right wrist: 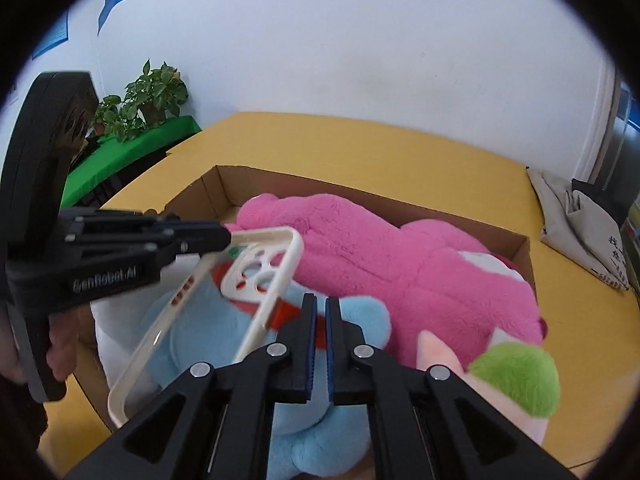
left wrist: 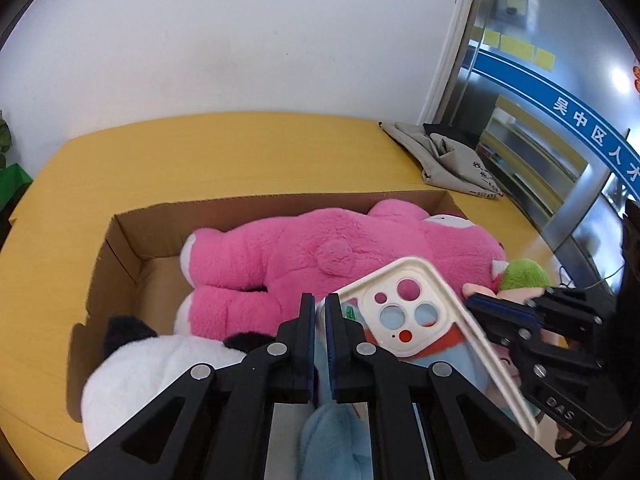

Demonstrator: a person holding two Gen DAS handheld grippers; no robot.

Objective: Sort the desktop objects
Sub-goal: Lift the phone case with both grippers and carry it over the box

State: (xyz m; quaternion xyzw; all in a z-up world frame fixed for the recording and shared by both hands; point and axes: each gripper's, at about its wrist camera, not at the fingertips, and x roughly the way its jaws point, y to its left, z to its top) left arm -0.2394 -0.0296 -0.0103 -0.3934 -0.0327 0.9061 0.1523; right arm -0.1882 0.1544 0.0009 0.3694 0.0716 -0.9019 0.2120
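A white phone case with camera cut-outs hangs tilted over an open cardboard box. My left gripper is shut on one corner of it; the right wrist view shows that grip from the side, left gripper on phone case. My right gripper is shut beside the case's long edge, and only plush shows in its narrow gap. In the left wrist view the right gripper sits just right of the case. The box holds a big pink plush, a blue plush and a white-and-black plush.
The box stands on a yellow table. A green-and-pink plush lies at the box's right end. A grey cloth bag rests at the table's far right corner. Potted plants stand beyond the left edge. A hand grips the left tool.
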